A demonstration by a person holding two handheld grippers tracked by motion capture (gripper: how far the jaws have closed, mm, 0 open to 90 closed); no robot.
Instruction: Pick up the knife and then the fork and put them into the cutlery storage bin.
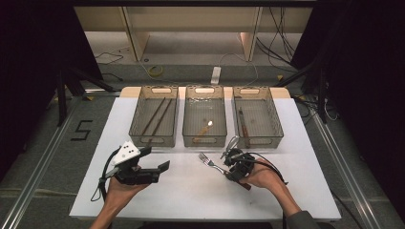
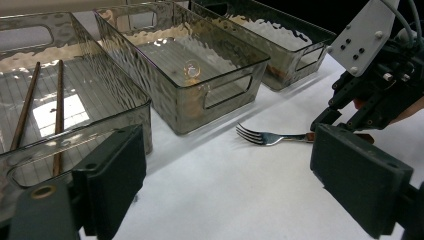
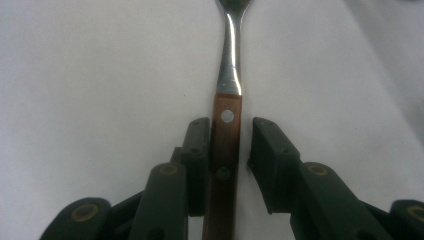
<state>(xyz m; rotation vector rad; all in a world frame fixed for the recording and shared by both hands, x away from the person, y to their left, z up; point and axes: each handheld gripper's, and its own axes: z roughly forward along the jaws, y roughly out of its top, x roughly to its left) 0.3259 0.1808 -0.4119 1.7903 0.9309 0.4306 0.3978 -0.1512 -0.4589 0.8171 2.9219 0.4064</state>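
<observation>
Cutlery sorting looks like the job, judging by the layout: on the white table (image 1: 191, 191) three clear bins stand in a row at the far side. The left bin (image 1: 154, 115) holds a pair of brown chopsticks (image 2: 30, 107), the middle bin (image 1: 205, 114) holds what seems to be a wooden-handled spoon (image 1: 205, 128), and the right bin (image 1: 256, 114) holds a dark utensil I cannot identify. So three bins are already seeded and one piece is left out. That piece is a fork (image 3: 227, 107) with a wooden handle, lying flat on the table just in front of the middle and right bins, tines pointing away from the right gripper (image 3: 230, 165). The right gripper's jaws straddle the handle: one touches it, the other shows a thin gap, so the clamp is not closed. The left gripper (image 1: 143, 169) rests near the left bin, jaws wide apart and holding nothing. Remaining, I judge: close on the fork, lift it, and drop it into its bin.
</observation>
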